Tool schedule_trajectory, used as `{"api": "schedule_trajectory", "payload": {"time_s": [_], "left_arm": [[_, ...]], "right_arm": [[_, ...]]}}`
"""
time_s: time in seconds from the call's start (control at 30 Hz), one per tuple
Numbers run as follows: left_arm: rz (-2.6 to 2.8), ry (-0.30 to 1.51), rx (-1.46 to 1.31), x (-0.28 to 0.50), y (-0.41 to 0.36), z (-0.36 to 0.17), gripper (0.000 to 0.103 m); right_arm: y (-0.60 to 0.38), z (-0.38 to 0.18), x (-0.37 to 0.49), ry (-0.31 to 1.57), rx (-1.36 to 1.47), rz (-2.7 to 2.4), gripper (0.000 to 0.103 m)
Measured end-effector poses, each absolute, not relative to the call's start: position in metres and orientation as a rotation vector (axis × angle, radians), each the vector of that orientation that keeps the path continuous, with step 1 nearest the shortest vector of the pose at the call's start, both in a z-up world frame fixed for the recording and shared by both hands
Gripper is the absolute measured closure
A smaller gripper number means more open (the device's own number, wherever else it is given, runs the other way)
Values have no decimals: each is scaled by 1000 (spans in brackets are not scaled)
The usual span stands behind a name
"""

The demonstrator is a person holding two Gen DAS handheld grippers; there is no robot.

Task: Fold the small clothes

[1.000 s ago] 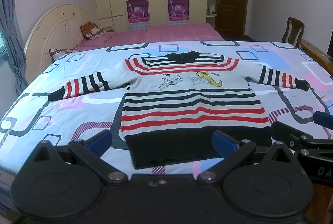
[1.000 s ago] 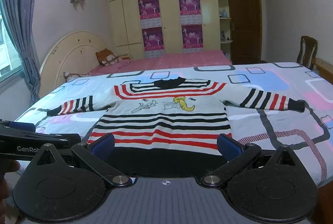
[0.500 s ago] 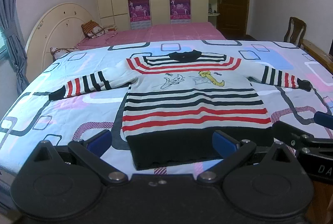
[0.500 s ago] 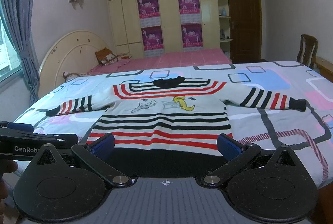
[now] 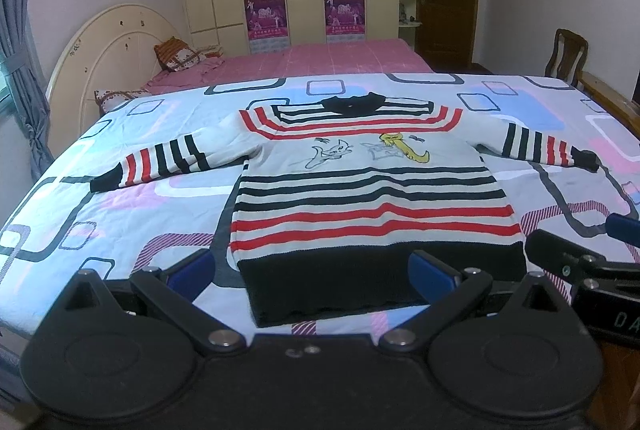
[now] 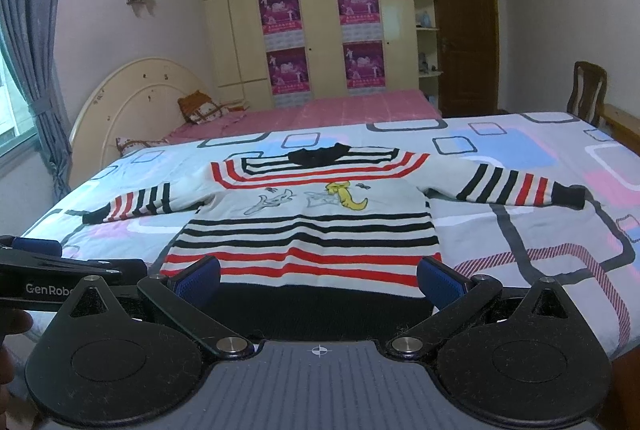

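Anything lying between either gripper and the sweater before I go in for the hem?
Nothing visible. The sweater lies flat on the bed, sleeves spread, nothing on top of it. The left gripper and right gripper are both open at the near edge, facing its black hem, with only bare bedspread around it.

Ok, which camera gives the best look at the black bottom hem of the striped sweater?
The left wrist view: the black knitted hem of the striped sweater shows nearly whole between the open tongs. In the right wrist view the hem sits mostly hidden behind the tool body, only its upper band visible.
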State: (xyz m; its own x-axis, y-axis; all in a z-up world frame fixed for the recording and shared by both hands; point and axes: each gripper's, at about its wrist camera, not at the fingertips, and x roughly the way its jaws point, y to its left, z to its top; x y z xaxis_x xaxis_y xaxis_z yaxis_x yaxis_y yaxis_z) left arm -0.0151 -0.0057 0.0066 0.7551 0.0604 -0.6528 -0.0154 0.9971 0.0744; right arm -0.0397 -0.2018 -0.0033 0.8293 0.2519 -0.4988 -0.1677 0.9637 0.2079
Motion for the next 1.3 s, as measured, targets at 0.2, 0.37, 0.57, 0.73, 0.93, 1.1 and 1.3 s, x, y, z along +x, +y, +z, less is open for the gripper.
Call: {"api": "schedule_trajectory", "payload": {"time_s": [0.2, 0.37, 0.57, 0.73, 0.93, 1.1, 1.3], "left_arm": [[44, 719, 71, -12, -9, 4, 0], [47, 725, 70, -9, -8, 3, 0], [50, 735, 70, -5, -7, 1, 0], [52, 743, 72, -2, -7, 0, 0], [54, 754, 74, 5, -5, -3, 0], [56, 764, 75, 14, 0, -6, 0], [55, 782, 82, 29, 6, -12, 0]], "right_arm": [[-202, -4, -38, 553, 161, 224, 0], [-203, -5, -36, 558, 162, 224, 0], [-202, -8, -32, 566, 166, 221, 0], [-201, -10, -27, 572, 168, 218, 0], [-198, -11, -21, 580, 168, 213, 0], [-196, -15, -14, 588, 160, 206, 0], [-192, -21, -3, 588, 143, 192, 0]]}}
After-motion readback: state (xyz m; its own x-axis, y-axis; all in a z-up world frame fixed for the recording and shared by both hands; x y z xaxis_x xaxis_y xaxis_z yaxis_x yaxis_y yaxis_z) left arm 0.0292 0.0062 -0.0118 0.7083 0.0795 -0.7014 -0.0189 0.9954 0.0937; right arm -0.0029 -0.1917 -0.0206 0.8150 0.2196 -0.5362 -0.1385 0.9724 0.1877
